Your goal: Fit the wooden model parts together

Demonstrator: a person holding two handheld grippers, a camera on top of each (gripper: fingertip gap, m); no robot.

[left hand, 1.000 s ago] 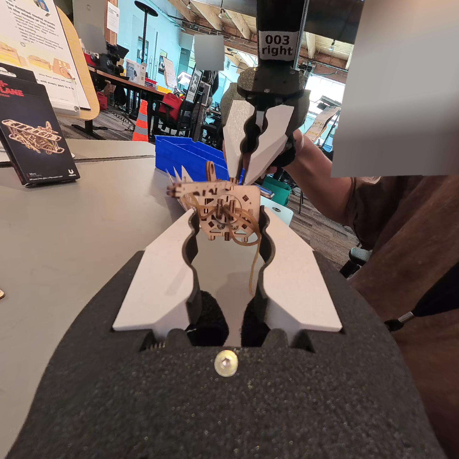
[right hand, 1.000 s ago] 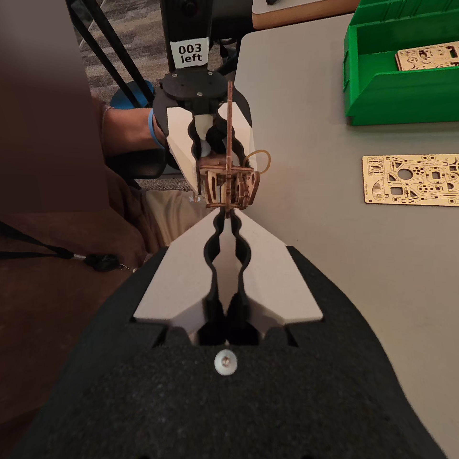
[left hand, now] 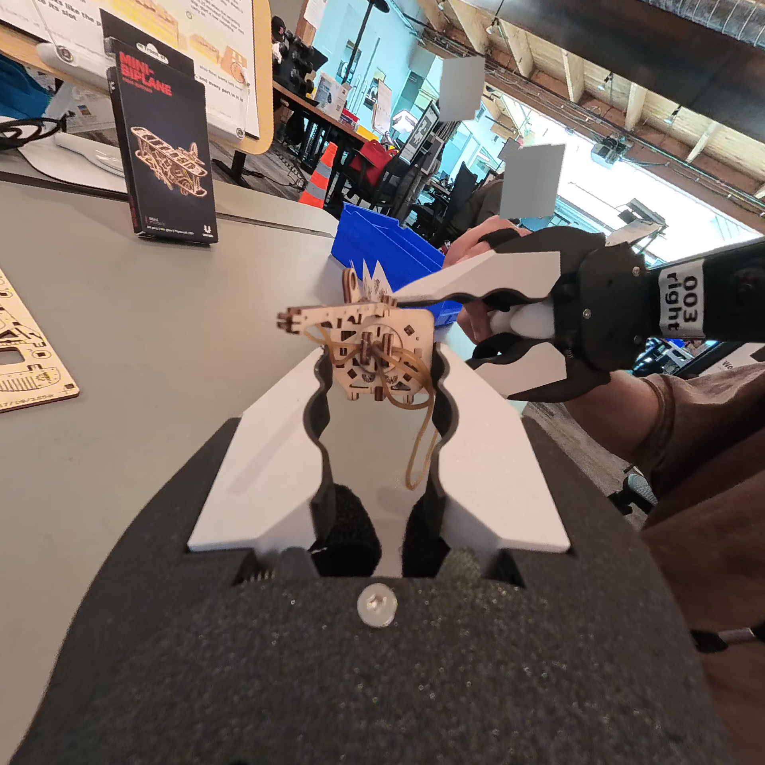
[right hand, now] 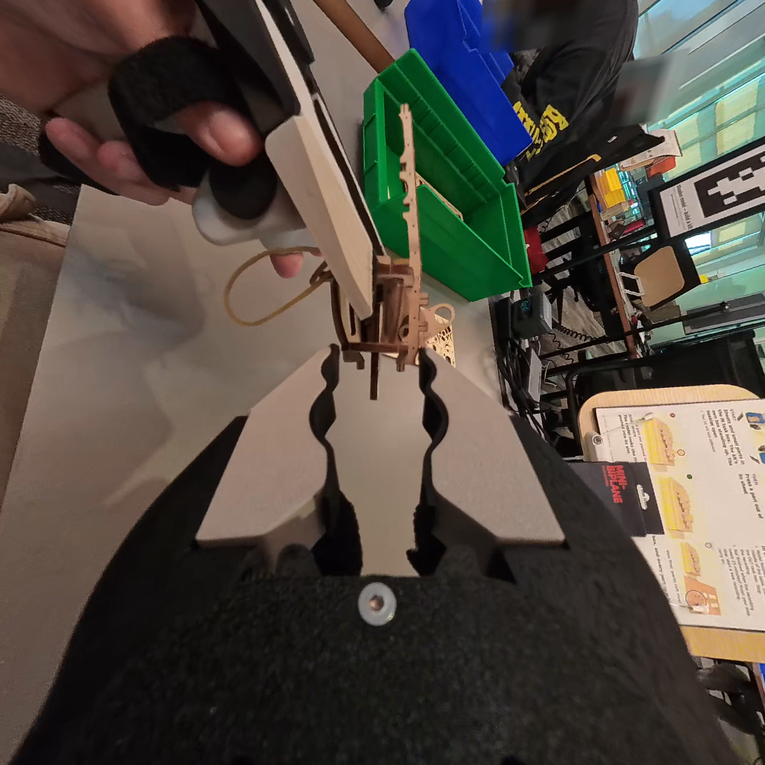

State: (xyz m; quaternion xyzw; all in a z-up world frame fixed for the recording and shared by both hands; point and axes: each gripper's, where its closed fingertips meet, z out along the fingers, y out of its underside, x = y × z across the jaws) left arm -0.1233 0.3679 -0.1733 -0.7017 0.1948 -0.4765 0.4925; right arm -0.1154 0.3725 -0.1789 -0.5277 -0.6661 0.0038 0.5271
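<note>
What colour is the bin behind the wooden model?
The bin is bright green, clearest in the right wrist view, just beyond the wooden model.

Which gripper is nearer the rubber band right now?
Left. The left gripper grips the wooden model, and the rubber band hangs between its fingers. The right gripper, open, reaches in beside the model's upper edge.

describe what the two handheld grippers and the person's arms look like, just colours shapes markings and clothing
Both grippers are alike: a rough black foam-textured body, a silver screw at its centre, and two white wedge-shaped fingers lined with wavy black pads. The left gripper shows this close up. The right gripper has a white label with black writing on its black handle. A black strap loops over the hand. The person wears a brown sleeve.
</note>
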